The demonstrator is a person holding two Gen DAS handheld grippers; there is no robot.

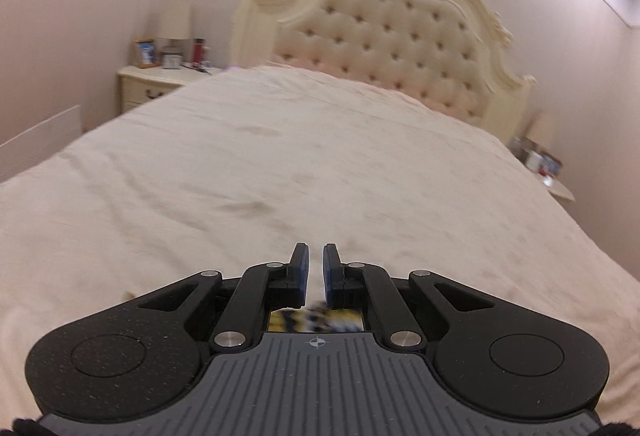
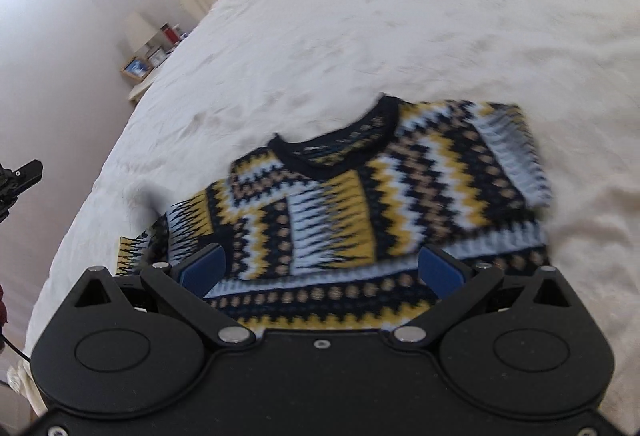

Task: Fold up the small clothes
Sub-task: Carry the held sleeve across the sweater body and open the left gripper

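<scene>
A small knit sweater (image 2: 352, 204) with yellow, navy, white and tan zigzags lies on the cream bedspread (image 2: 360, 36), its sleeves folded in over the chest and its neckline toward the headboard. My right gripper (image 2: 320, 268) is open, its blue pads wide apart just above the sweater's lower hem. My left gripper (image 1: 315, 272) hovers over the bed with its jaws nearly together and nothing between them; a blurred strip of the sweater (image 1: 316, 320) shows beneath its body. The tip of the left gripper appears at the left edge of the right wrist view (image 2: 20, 176).
A cream tufted headboard (image 1: 384, 36) stands at the bed's far end. A nightstand (image 1: 160, 84) with a lamp, a photo frame and a red bottle is at the far left. Another nightstand (image 1: 548, 172) with small items is at the far right.
</scene>
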